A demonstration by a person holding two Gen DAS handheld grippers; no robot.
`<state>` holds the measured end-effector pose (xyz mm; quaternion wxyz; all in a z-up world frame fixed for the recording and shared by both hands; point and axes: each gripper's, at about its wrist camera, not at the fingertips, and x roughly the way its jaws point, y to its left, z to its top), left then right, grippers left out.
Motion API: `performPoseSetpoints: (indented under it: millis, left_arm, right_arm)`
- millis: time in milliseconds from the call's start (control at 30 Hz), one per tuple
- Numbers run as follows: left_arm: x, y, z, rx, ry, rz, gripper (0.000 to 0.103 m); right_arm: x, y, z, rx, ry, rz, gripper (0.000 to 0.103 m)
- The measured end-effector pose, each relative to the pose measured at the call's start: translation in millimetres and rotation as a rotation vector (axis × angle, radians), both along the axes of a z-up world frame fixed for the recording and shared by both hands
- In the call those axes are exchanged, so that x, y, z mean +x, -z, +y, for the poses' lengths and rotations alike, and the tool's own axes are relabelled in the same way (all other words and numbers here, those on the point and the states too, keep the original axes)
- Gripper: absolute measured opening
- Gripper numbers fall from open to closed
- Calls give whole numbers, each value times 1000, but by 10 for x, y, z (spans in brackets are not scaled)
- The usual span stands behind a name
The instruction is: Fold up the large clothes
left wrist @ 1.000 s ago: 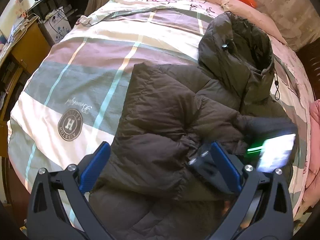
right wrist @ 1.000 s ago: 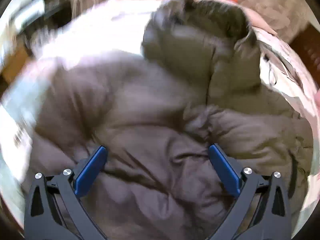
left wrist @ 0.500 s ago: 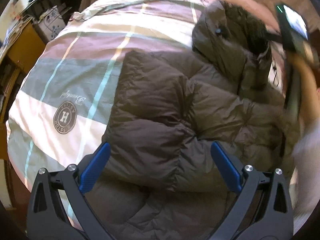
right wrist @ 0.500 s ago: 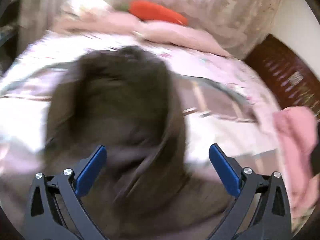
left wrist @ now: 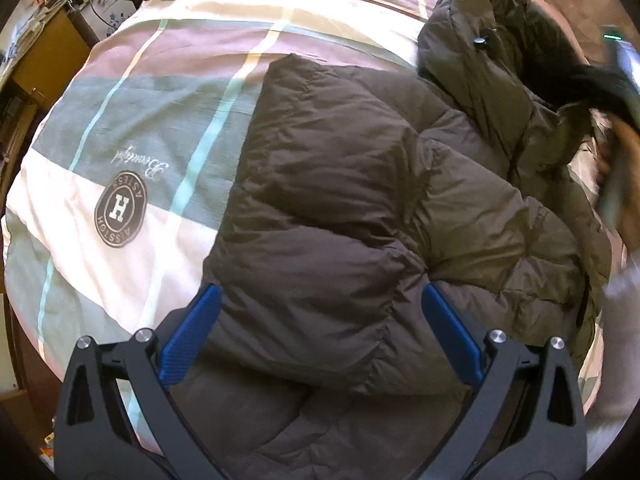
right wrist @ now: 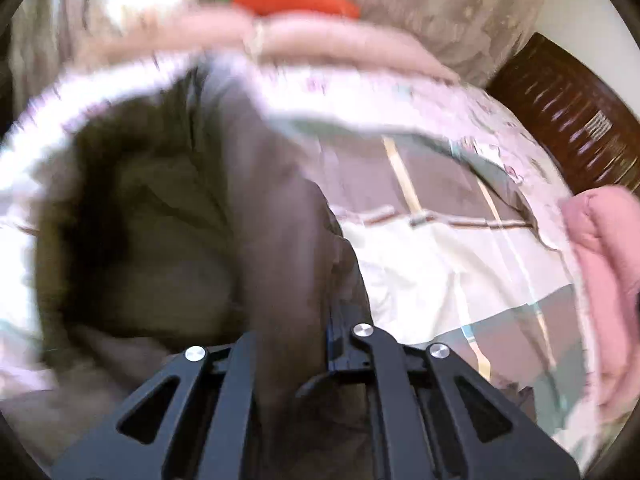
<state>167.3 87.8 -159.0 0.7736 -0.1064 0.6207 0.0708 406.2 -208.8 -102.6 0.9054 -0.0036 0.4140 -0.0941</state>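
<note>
On bed: one jacket, two tools

The right wrist view is smeared with motion blur. The coat hides the right tool's pads. In the left wrist view, the coat's hem runs off the bottom edge, and a blurred hand sits at the right.
</note>
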Motion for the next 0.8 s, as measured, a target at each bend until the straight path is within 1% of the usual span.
performPoseSetpoints:
  millis: [67, 100, 133, 167, 200, 233, 267, 300, 333, 367, 400, 433, 467, 500, 533, 567, 600, 633, 667, 700, 733, 767, 800]
  left_arm:
    - [2, -20, 16, 2, -12, 1, 101]
    - [-1, -33, 27, -5, -22, 2, 101]
    - [-7, -50, 38, -13, -33, 3, 101]
    - [-14, -62, 45, -19, -39, 2, 101]
    - [-26, -92, 62, -27, -49, -6, 101]
    - [-40, -124, 66, -28, -55, -15, 101]
    - [-52, -142, 67, -26, -56, -22, 101]
    - [-65, -171, 64, -23, -55, -30, 101]
    - [-76, -188, 64, -20, -52, -35, 101]
    - [-85, -195, 63, -18, -51, -36, 101]
    - [-98, -199, 76, -14, -54, -36, 101]
    - [-107, -195, 97, -11, -62, -33, 101]
    - [-110, -191, 111, -10, -68, -30, 101]
    - [-108, -180, 144, -11, -79, -22, 101]
    - [-105, -169, 187, -20, -94, -14, 101]
    - [-102, -163, 234, -35, -113, -8, 101]
    - [-103, -167, 265, -46, -128, -6, 101]
    - [-98, -172, 295, -55, -139, -7, 101]
    - [-92, -179, 314, -59, -146, -10, 101]
    - [-86, -192, 328, -56, -148, -15, 101]
    - [-82, -204, 333, -52, -146, -18, 101]
    - [-88, -214, 333, -52, -144, -22, 101]
    - [-96, -224, 331, -54, -142, -27, 101]
  right_arm:
    - [-599, -361, -45, 91, -108, -143, 6]
    - [-1060, -524, -91, 132, -182, -236, 6]
    - [-1393, -583, -160, 170, -221, -291, 6]
    - [-1691, -593, -252, 214, -247, -321, 6]
    - [-2013, -504, -449, 279, -263, -316, 7]
    - [-2132, -392, -558, 292, -251, -274, 13]
    - [-2214, -200, -669, 253, -205, -187, 18]
    - [-2281, 57, -802, 156, -93, -38, 46]
    - [-2354, 211, -928, 117, 1, 58, 74]
    - [-2460, 277, -1004, 150, 43, 76, 76]
    - [-2625, 267, -1099, 233, 54, 50, 76]
    - [-2721, 244, -1115, 276, 59, 29, 79]
    - [-2862, 205, -1134, 300, 68, 13, 82]
    - [-2984, 176, -1129, 318, 74, 9, 90]
    - [-3097, 194, -1097, 365, 70, 13, 94]
    - [-3142, 204, -1077, 450, 44, 36, 94]
    - [-3173, 256, -1010, 609, -25, 90, 94]
    - [-3211, 269, -919, 710, -69, 121, 94]
    - [-3223, 275, -813, 786, -104, 137, 94]
    - [-3211, 242, -636, 836, -139, 131, 94]
    - [-3207, 195, -490, 857, -156, 122, 94]
    - [-3142, 169, -324, 903, -168, 113, 94]
    - [-3044, 177, -177, 974, -159, 115, 94]
